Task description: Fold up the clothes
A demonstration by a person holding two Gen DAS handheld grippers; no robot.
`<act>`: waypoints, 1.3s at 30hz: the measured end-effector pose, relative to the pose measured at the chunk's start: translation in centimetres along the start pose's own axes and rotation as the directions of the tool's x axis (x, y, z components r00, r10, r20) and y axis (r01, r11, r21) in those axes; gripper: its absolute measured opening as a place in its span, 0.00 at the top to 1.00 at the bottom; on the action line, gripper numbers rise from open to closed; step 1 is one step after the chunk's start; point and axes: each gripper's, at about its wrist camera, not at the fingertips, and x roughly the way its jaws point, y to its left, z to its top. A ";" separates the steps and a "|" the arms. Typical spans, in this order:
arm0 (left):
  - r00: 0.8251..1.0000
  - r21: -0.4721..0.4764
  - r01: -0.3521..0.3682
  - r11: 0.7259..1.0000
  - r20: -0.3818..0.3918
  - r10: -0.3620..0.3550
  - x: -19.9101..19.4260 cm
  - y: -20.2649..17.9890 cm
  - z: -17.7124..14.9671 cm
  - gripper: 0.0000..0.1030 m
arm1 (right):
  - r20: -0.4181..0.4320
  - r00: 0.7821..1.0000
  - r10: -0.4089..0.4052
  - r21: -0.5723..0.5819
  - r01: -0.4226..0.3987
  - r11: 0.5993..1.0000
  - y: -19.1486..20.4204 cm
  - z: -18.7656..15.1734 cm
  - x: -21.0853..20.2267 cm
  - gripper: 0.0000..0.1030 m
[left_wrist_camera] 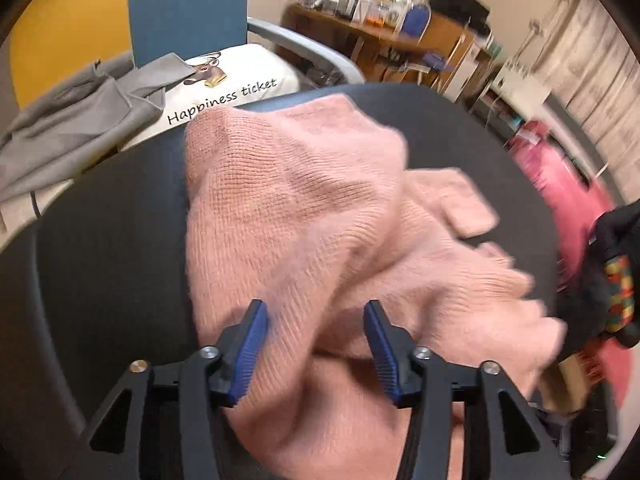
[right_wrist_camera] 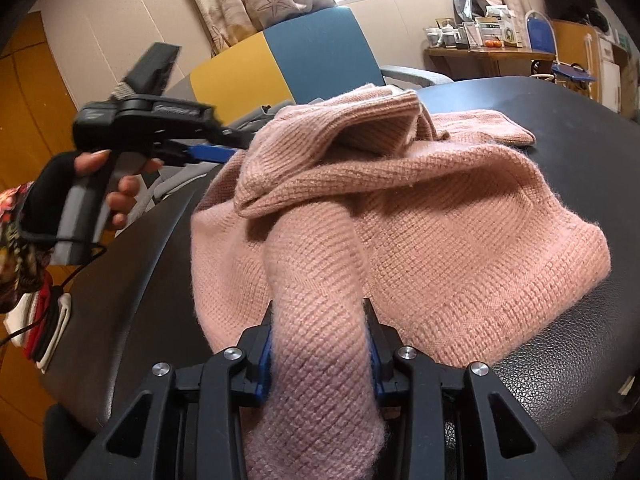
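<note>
A pink knit sweater (left_wrist_camera: 304, 208) lies crumpled on a round black table (left_wrist_camera: 100, 240). In the left wrist view my left gripper (left_wrist_camera: 315, 306) hangs over its near part with the blue pads wide apart; fabric lies under and between them, unpressed. The right wrist view shows the sweater (right_wrist_camera: 460, 216) heaped, with a thick roll of it running toward the camera. My right gripper (right_wrist_camera: 318, 308) is shut on that roll, both pads pressed into the knit. There the left gripper (right_wrist_camera: 212, 154), held by a gloved hand (right_wrist_camera: 80, 184), sits at the sweater's left edge.
A grey garment (left_wrist_camera: 72, 120) and a white cushion with printed text (left_wrist_camera: 240, 80) lie on a blue and yellow chair (right_wrist_camera: 320, 52) behind the table. A cluttered wooden desk (left_wrist_camera: 400, 36) stands further back. Folded clothes (right_wrist_camera: 40, 320) lie off the table's left edge.
</note>
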 end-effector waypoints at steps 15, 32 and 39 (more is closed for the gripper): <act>0.979 -0.075 -0.061 0.995 0.189 0.074 -1.6 0.9 -4.0 0.91 | 0.037 0.998 -0.046 0.020 0.045 0.999 0.1 -0.9 -0.3 0.64; 0.859 -0.365 0.189 0.912 0.511 0.026 -16.9 6.2 -26.5 0.92 | 0.105 0.993 -0.053 -0.034 0.057 0.998 4.9 5.0 -0.2 0.70; 0.908 -0.413 0.126 0.902 0.414 0.063 -15.8 6.1 -35.5 0.90 | -0.012 0.993 0.121 -0.035 -0.122 0.992 9.4 3.3 3.2 0.44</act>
